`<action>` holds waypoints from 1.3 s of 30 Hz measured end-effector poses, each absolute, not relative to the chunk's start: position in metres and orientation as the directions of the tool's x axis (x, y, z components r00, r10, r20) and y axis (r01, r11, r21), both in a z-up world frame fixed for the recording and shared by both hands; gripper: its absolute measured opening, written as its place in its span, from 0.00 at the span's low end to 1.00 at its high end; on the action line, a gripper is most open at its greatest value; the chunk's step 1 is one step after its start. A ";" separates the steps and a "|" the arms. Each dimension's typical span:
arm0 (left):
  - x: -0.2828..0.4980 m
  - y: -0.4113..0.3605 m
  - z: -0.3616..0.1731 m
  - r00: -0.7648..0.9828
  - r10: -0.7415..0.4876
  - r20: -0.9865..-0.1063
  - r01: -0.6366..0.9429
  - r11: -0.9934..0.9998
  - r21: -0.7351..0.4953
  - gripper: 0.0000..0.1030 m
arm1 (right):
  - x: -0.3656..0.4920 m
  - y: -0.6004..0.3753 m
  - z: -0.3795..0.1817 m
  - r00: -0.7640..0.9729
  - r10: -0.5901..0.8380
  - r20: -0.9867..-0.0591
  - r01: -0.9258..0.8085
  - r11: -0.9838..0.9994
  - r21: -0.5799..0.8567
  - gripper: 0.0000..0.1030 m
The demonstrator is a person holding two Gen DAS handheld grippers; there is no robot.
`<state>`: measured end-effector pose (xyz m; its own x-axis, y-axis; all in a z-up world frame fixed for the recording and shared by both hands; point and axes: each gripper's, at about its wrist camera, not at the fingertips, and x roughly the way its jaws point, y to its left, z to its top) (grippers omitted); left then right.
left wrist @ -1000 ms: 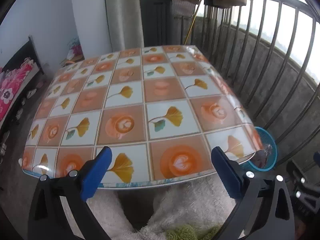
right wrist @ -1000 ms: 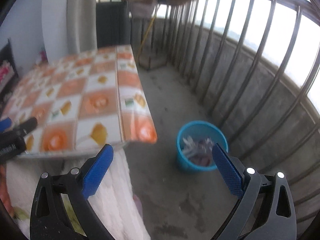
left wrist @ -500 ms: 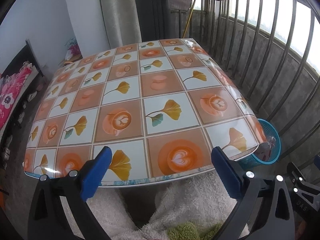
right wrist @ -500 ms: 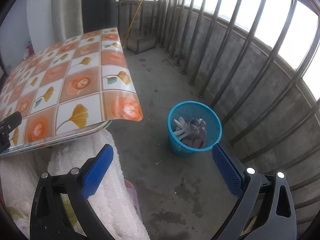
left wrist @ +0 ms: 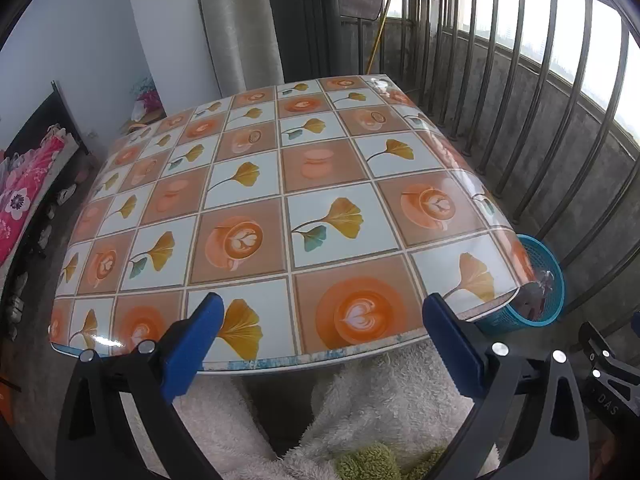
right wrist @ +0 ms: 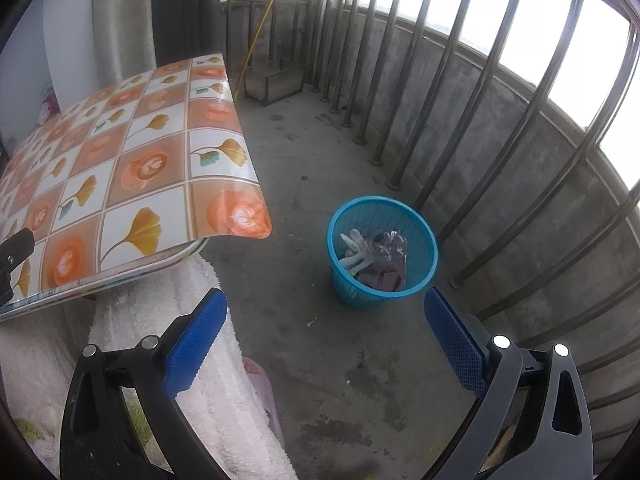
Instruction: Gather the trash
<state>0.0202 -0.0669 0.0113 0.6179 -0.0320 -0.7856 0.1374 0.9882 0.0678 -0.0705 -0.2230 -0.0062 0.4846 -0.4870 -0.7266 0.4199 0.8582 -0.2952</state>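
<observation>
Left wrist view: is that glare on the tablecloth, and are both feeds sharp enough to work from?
Left wrist view: sharp, with white glare along the tablecloth's far and right edges and strong fisheye bending of the railing. Right wrist view: also sharp; window light blows out behind the bars, but the blue bin and the trash inside read clearly.

In the left wrist view the blue basket is half hidden behind the corner of the surface; its contents are too tangled to be identified in the right wrist view; the right tool is cut off by the picture's edge, as is the bed.
</observation>
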 end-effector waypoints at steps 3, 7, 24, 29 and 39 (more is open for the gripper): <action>0.020 -0.067 0.011 0.617 -0.032 -0.786 0.137 0.988 0.067 0.95 | -0.071 -0.223 -0.006 0.484 -0.489 -0.726 0.421 0.857 -0.296 0.92; 0.021 -0.068 0.011 0.613 -0.030 -0.789 0.140 0.988 0.071 0.95 | -0.072 -0.225 -0.006 0.483 -0.490 -0.725 0.426 0.855 -0.294 0.92; 0.018 -0.075 0.008 0.601 -0.036 -0.798 0.170 0.982 0.083 0.95 | -0.072 -0.230 -0.006 0.482 -0.489 -0.727 0.431 0.855 -0.289 0.92; 0.018 -0.075 0.008 0.601 -0.036 -0.799 0.169 0.982 0.083 0.95 | -0.072 -0.231 -0.006 0.483 -0.489 -0.727 0.431 0.855 -0.288 0.92; 0.018 -0.076 0.008 0.601 -0.035 -0.798 0.168 0.982 0.084 0.95 | -0.071 -0.231 -0.003 0.486 -0.485 -0.727 0.427 0.857 -0.287 0.92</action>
<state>0.0182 -0.0764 0.0084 0.6012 -0.0349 -0.7983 0.1680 0.9822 0.0835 -0.0707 -0.2305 -0.0029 0.4856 -0.4852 -0.7272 0.4270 0.8575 -0.2871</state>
